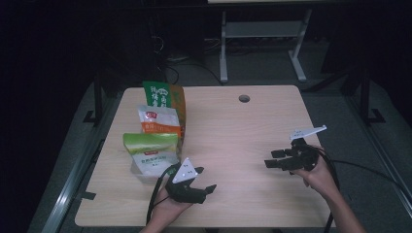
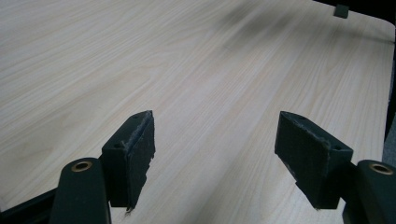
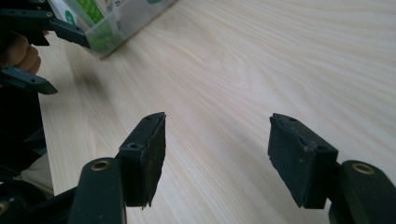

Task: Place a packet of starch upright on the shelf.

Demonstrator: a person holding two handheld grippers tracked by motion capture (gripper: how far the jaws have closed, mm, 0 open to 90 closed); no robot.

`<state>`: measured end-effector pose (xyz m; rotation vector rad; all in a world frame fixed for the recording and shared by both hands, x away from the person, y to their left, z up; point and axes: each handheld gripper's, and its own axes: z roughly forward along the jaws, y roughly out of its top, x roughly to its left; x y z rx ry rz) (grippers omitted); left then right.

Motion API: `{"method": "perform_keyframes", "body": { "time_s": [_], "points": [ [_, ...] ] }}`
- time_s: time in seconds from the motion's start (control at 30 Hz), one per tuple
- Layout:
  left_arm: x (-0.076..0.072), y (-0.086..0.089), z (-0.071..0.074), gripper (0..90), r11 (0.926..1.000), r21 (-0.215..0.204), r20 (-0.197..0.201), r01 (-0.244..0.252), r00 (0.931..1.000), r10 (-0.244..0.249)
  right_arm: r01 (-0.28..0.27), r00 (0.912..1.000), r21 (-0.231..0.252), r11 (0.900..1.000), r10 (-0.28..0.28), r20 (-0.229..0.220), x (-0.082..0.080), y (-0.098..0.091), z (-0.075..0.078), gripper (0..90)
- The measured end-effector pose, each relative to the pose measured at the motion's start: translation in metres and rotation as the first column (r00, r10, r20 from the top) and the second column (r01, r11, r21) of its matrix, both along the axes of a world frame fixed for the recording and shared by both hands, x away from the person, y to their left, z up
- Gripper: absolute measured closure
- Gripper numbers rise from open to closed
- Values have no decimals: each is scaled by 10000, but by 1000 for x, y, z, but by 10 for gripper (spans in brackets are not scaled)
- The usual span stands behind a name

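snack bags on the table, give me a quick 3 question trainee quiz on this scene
1. True or false: the left gripper is clamped on the front snack bag.
2. How many snack bags stand in the row at the table's left side? A) two B) three C) five
3. Fill in: in the right gripper view, the space between the right gripper's jaws holds ____.

Key
1. False; its jaws stand open beside the bag, with bare wood between them.
2. B; the front snack bag, a white and orange bag and a green and orange bag.
3. Nothing.

both black grippers are carrying grey three-cornered plates, trailing black cables and showing brass-ringed holes near frayed jaw pads.
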<state>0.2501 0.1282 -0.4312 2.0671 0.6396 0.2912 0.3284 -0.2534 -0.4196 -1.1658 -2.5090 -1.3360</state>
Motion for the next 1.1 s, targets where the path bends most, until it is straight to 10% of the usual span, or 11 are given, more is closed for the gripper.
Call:
{"method": "perform_keyframes", "body": {
  "time_s": [1.1],
  "points": [
    [-3,1,-4,280,9999,-146,-118,13,9999,-14,967,9951,282,9949,-960,-228,-54,-43,-36,359]
  ]
}}
